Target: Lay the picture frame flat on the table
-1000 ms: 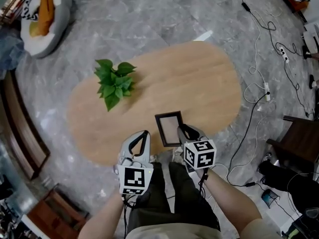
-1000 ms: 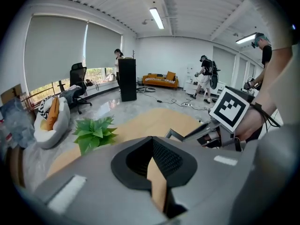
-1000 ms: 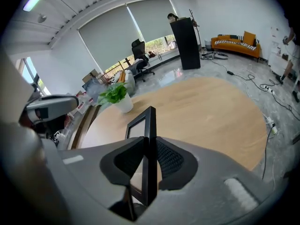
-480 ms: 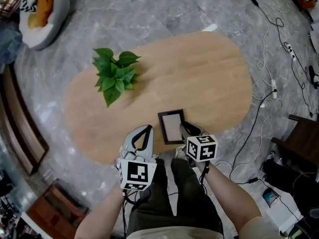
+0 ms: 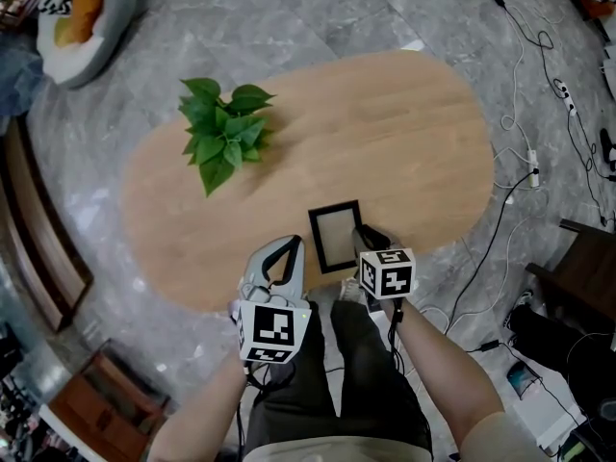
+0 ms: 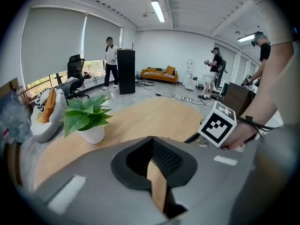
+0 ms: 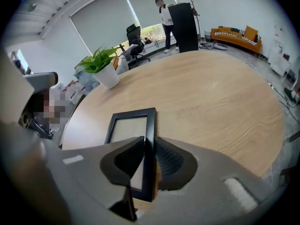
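A black picture frame [image 5: 336, 236] with a pale insert lies low over the near edge of the oval wooden table [image 5: 404, 142]. My right gripper [image 5: 369, 240] is shut on the frame's right-hand rail. In the right gripper view the rail [image 7: 149, 139] sits pinched between the two dark pads, and the frame's glass [image 7: 127, 127] reaches away over the wood. My left gripper [image 5: 282, 256] hovers just left of the frame at the table edge, shut and holding nothing. In its own view the left gripper [image 6: 152, 143] has its pads meeting.
A potted green plant [image 5: 223, 133] stands at the table's far left. Cables [image 5: 525, 152] trail over the grey floor at right, beside dark furniture [image 5: 577, 277]. A cushion [image 5: 82, 17] lies at top left. People [image 6: 111, 62] stand far back in the room.
The right gripper has kept its hold on the frame. The left gripper has drifted slightly right, closer to the frame. The head view has shifted a little.
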Demonstrator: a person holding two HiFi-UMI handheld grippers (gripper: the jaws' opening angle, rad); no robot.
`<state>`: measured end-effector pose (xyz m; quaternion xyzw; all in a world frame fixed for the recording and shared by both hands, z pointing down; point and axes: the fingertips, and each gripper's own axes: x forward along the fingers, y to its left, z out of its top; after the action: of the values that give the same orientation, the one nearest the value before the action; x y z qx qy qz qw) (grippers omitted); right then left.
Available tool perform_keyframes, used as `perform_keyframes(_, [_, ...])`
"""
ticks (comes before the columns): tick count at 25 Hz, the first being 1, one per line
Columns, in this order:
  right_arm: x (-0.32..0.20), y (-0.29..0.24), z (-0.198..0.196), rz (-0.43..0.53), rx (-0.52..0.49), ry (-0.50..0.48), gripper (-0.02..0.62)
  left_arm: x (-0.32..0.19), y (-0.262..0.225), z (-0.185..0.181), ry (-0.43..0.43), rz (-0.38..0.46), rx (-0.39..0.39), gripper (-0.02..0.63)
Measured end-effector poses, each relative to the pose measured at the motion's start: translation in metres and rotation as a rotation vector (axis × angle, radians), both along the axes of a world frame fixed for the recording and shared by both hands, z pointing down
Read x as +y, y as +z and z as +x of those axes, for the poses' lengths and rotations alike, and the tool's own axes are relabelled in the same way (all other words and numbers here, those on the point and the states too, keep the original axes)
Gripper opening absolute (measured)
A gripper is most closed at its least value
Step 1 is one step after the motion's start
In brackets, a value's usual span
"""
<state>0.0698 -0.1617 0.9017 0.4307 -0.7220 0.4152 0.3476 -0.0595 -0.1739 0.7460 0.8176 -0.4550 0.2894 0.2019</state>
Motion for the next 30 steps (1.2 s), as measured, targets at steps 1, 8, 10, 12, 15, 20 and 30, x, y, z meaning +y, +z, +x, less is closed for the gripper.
perform_keyframes(1, [-0.001,0.000,0.001,0.002,0.003,0.004,0.078,0.001,0.000,0.000,0.000,-0.003,0.001,0.020])
perform_keyframes(8, [-0.010,-0.034,0.007,0.047,-0.025,0.030,0.033,-0.001,-0.019,0.001,0.011,0.016,-0.016,0.020])
perform_keyframes(10, [-0.017,-0.056,0.008,0.083,-0.035,0.028,0.003,-0.003,-0.032,0.000,0.013,0.034,-0.018,0.020])
perform_keyframes(12, [-0.025,-0.081,0.007,0.120,-0.053,0.022,0.003,-0.006,-0.046,-0.001,0.003,0.049,-0.015,0.020])
perform_keyframes(15, [-0.036,-0.122,0.002,0.175,-0.089,0.004,0.002,-0.008,-0.069,-0.004,-0.015,0.073,-0.008,0.020])
perform_keyframes(20, [-0.048,-0.203,-0.008,0.281,-0.130,-0.044,0.002,-0.009,-0.113,-0.005,-0.015,0.117,-0.014,0.020])
perform_keyframes(30, [-0.059,-0.379,-0.010,0.514,-0.205,-0.065,0.002,-0.004,-0.219,-0.016,-0.039,0.217,-0.016,0.020])
